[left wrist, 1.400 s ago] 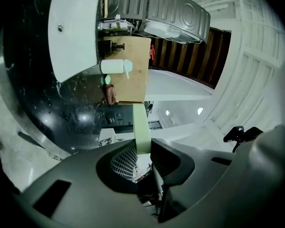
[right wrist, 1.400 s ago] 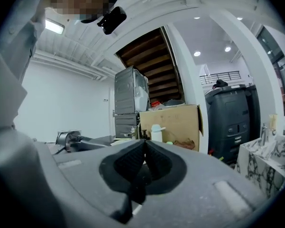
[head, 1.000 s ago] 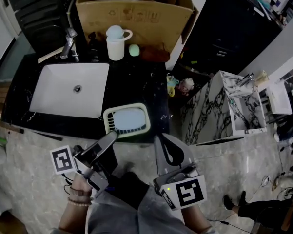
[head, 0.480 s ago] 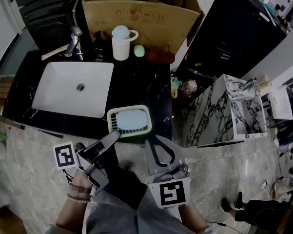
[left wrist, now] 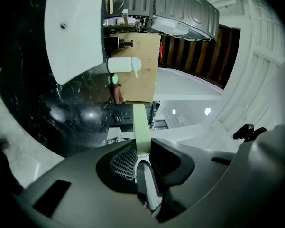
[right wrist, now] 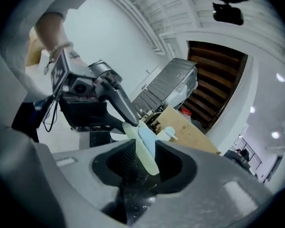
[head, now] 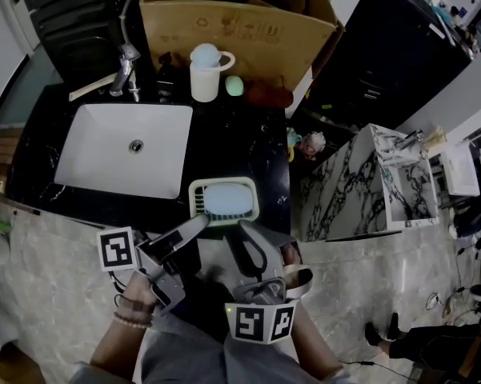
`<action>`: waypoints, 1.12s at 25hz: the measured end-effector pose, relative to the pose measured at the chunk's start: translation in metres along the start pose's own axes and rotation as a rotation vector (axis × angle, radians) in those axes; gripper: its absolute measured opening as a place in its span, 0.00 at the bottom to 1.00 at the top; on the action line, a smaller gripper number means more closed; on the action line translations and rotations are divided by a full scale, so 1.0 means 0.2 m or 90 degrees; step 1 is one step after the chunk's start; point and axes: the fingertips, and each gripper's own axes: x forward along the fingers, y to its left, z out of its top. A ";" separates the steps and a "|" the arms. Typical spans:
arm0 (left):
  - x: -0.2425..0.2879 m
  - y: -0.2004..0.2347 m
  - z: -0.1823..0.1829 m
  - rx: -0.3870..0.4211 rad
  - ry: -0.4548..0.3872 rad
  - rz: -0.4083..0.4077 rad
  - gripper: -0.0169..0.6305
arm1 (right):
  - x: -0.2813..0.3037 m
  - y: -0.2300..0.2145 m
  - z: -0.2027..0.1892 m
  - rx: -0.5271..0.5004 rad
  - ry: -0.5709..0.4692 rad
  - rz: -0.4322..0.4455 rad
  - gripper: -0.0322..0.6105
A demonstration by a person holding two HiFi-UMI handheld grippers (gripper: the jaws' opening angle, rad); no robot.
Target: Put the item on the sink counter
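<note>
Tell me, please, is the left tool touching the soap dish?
Touching. The left gripper view shows the left tool closed on the soap dish, with the dish's pale green rim pinched between the two jaws.

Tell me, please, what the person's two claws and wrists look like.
Both are dark grey handheld tools with textured black pads. The left claw carries a white cube with black square markers; a bead bracelet circles that wrist. The right claw, jaws opening with the rim of the soap dish between them, has a similar cube.

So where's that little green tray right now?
Head view: green tray at the black counter's front edge, right of the white sink, its rim pinched by the left gripper.
</note>
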 end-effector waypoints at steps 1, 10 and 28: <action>0.00 0.01 0.00 -0.002 0.003 0.001 0.16 | 0.01 0.02 0.00 -0.021 0.003 -0.002 0.24; -0.05 0.10 0.04 -0.019 0.025 0.024 0.16 | 0.13 0.17 -0.02 -0.125 0.024 0.011 0.24; -0.15 0.40 0.07 -0.077 0.059 0.106 0.16 | 0.28 0.46 -0.15 -0.177 0.084 0.088 0.18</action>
